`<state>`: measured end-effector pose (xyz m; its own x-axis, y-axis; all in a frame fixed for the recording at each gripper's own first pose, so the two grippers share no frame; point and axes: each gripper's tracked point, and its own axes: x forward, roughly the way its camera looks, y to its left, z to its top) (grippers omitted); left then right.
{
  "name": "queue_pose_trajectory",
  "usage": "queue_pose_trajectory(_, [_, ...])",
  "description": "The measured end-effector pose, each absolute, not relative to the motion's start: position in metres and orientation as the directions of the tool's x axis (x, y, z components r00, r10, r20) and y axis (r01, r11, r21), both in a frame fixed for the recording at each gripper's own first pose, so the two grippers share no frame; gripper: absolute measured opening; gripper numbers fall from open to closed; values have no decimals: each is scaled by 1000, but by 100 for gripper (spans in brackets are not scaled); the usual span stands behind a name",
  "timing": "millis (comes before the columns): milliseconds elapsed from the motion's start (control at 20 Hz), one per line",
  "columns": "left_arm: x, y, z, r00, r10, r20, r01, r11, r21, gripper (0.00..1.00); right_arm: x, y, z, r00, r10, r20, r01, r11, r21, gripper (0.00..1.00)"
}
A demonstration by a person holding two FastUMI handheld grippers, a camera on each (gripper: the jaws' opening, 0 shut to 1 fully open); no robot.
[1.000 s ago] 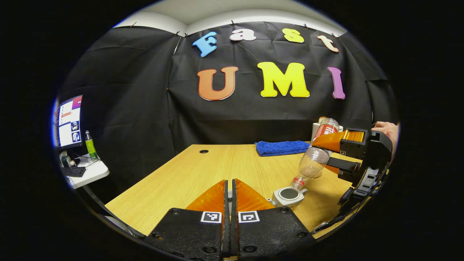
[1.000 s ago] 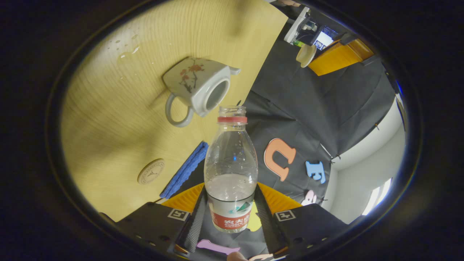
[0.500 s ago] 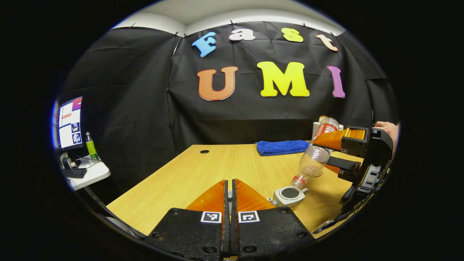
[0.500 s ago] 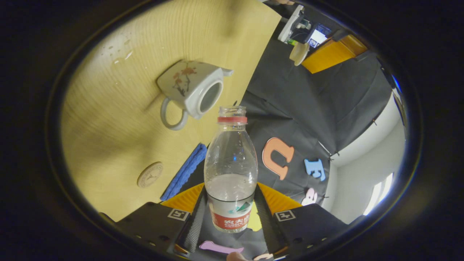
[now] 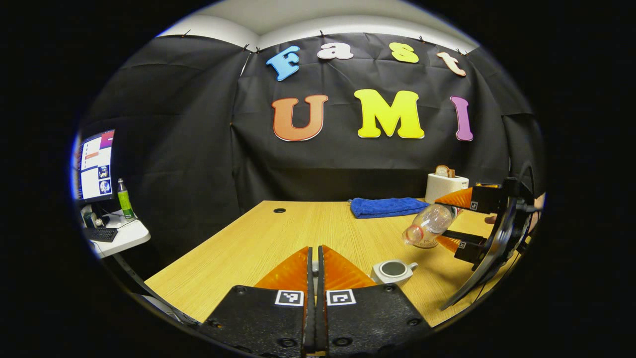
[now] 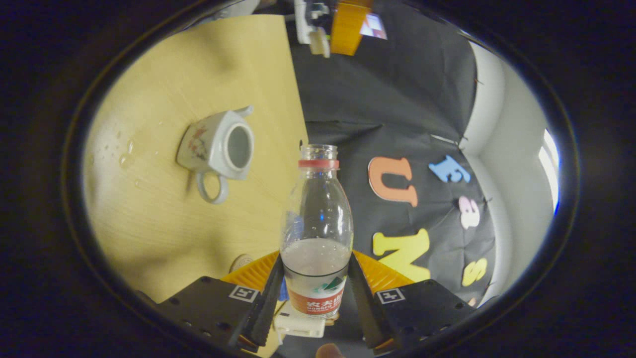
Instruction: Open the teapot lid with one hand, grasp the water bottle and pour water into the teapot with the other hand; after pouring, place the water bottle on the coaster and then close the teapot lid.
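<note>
The white teapot (image 5: 394, 270) (image 6: 218, 149) stands on the wooden table (image 5: 278, 233) with its mouth uncovered. My right gripper (image 6: 316, 262) (image 5: 454, 221) is shut on the clear water bottle (image 6: 316, 223) (image 5: 430, 223), capless and a little under half full. The bottle lies nearly level in the air, up and to the right of the teapot, its mouth pointing left. My left gripper (image 5: 313, 254) is shut, with a thin pale piece between its fingers. In the right gripper view the left gripper (image 6: 345, 22) holds the white teapot lid (image 6: 318, 42) high over the table's edge. The round coaster (image 6: 242, 261) peeks out beside my right fingers.
A blue towel (image 5: 385, 206) lies at the back of the table, and a white toaster (image 5: 444, 185) stands to its right. Water drops (image 6: 121, 154) dot the wood near the teapot. A side desk with a monitor (image 5: 94, 166) and a green bottle (image 5: 123, 199) is at far left.
The right gripper lifted the bottle's mouth off the teapot's opening, swung it up toward level and drew it away to the right. The left gripper stayed nearly still.
</note>
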<state>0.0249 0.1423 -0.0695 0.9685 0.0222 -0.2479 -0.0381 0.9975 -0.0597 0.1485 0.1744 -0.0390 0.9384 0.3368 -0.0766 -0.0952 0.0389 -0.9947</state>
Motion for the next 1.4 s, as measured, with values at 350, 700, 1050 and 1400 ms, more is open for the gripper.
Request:
queue_pose_trajectory(350, [27, 119, -66, 972, -7, -236, 1, 1000, -23, 3, 181, 136, 6, 958, 285, -45, -223, 635, -740, 72])
queue_pose_trajectory(700, [26, 100, -58, 974, -54, -219, 51, 999, -19, 3, 239, 111, -20, 946, 277, -168, -302, 942, -145, 71])
queue_pose_trajectory(1050, [26, 102, -63, 972, -52, -227, 50, 999, -13, 3, 252, 119, -50, 930, 301, -211, -304, 952, 19, 71])
queue_pose_trajectory(1400, [27, 104, -66, 971, -48, -233, 48, 999, -8, 3, 257, 116, -75, 923, 289, -252, -289, 956, 39, 71])
